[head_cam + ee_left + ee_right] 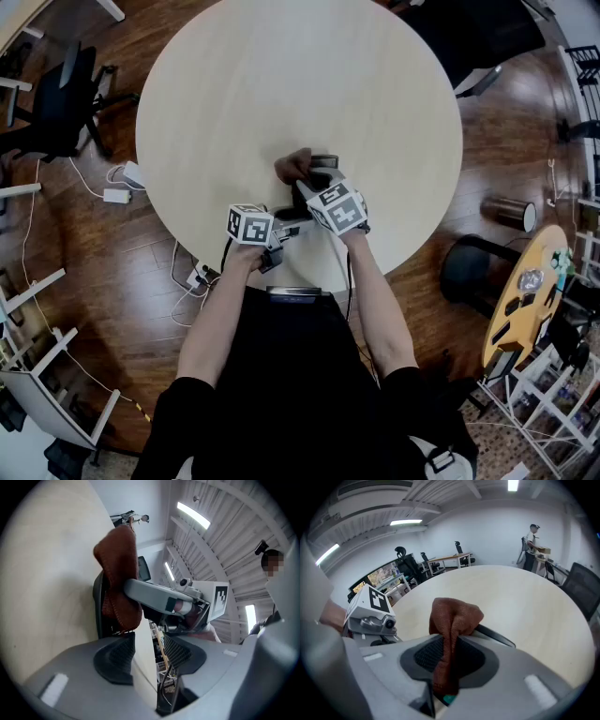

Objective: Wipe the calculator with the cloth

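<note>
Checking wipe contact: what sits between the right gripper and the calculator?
The cloth, clamped in the right gripper, sits against the calculator; the right gripper view shows it.

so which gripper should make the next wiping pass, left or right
Right. The right gripper has its jaws shut on the cloth, which is bunched at the calculator. The left gripper sits at the table edge, jaws open, holding nothing.

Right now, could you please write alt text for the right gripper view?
The right gripper, jaws shut, pinches a bunched reddish-brown cloth, with the dark calculator's edge showing just behind it on a round pale table. Office chairs and desks stand beyond.
</note>
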{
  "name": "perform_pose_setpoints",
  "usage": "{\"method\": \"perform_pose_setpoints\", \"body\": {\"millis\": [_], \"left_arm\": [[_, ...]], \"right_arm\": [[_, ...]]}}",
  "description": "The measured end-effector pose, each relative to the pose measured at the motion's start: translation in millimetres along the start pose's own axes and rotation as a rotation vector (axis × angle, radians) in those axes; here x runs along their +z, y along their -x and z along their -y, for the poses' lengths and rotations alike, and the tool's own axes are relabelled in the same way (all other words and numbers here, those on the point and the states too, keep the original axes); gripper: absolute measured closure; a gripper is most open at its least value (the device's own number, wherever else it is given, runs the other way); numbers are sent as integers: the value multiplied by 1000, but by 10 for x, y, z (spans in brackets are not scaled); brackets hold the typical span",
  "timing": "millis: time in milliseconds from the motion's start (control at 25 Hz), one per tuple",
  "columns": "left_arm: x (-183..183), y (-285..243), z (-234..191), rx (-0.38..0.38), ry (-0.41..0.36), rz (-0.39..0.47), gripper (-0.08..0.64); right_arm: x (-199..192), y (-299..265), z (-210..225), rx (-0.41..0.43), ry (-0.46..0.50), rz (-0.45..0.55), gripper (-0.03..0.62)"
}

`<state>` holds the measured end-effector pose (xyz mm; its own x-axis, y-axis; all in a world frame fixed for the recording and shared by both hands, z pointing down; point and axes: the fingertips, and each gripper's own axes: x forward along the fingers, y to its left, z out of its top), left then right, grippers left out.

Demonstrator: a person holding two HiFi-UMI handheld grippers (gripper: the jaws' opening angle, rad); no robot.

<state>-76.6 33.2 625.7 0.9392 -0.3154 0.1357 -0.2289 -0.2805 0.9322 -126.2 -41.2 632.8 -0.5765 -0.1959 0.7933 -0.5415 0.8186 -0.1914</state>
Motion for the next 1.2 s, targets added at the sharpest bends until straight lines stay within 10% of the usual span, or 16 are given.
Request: {"method": "perform_pose_setpoints", "body": {"millis": [280,600,1000,1200], "left_arm": [[47,21,-71,22,56,0,365],[69,-1,-93,46,64,9,364],[66,-23,-94,49,65,-6,365],[70,-8,-108,53,61,-4,364]], "right_arm": [[-278,418,627,-243,-193,-26,501],[184,-30,69,-60,52,-47,500],[-399,571,993,-297,-250,-23,502],[67,278,316,-133,-10,23,502]]}}
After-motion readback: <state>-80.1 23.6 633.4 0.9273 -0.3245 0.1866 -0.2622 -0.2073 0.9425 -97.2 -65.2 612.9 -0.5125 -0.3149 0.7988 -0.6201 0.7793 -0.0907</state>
